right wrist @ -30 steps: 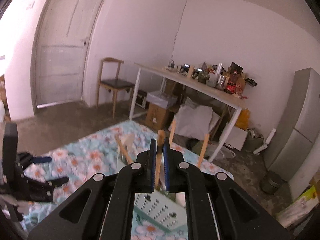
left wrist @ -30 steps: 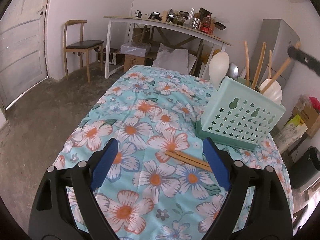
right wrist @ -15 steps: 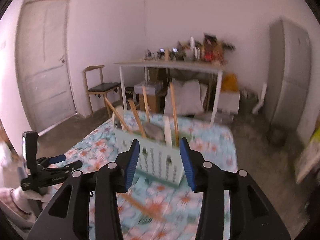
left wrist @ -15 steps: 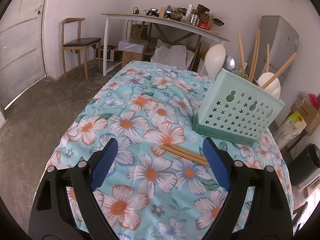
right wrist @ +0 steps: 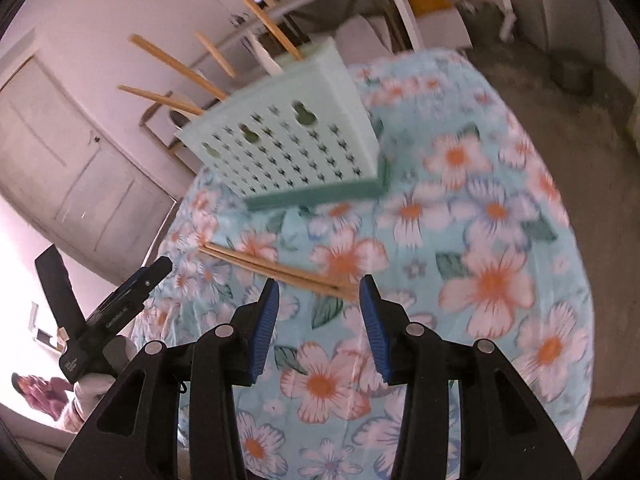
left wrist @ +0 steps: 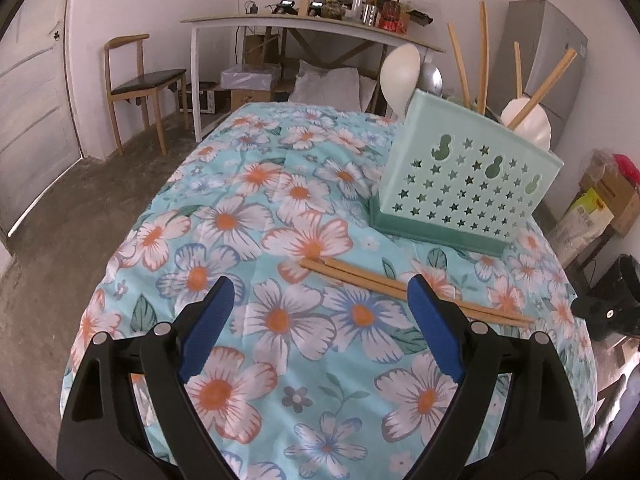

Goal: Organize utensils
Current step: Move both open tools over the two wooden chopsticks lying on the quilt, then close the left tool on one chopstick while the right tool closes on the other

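A pair of wooden chopsticks (left wrist: 400, 284) lies on the floral tablecloth (left wrist: 248, 216) in front of a mint green caddy (left wrist: 468, 184). The caddy holds upright chopsticks (left wrist: 468, 64), a white spoon (left wrist: 400, 68) and other utensils. My left gripper (left wrist: 320, 280) hangs open and wide above the cloth, and the chopsticks run past its right fingertip. My right gripper (right wrist: 320, 282) is open, with nothing pressed between its pads. The near end of the chopsticks (right wrist: 272, 266) lies just beyond its fingertips. The caddy (right wrist: 296, 140) appears tilted behind them. The left gripper (right wrist: 120, 308) shows at the lower left.
A wooden chair (left wrist: 140, 84) and a cluttered white desk (left wrist: 304, 24) stand behind the table, and a grey fridge (left wrist: 552, 52) at the right. Boxes (left wrist: 600, 200) and a black bin (left wrist: 612, 304) sit by the table's right edge. A door (right wrist: 72, 160) is at the left.
My right gripper let go of the wooden utensil it held over the caddy, opened, rolled and dropped towards the chopsticks on the cloth. The left gripper edged slightly closer to the table.
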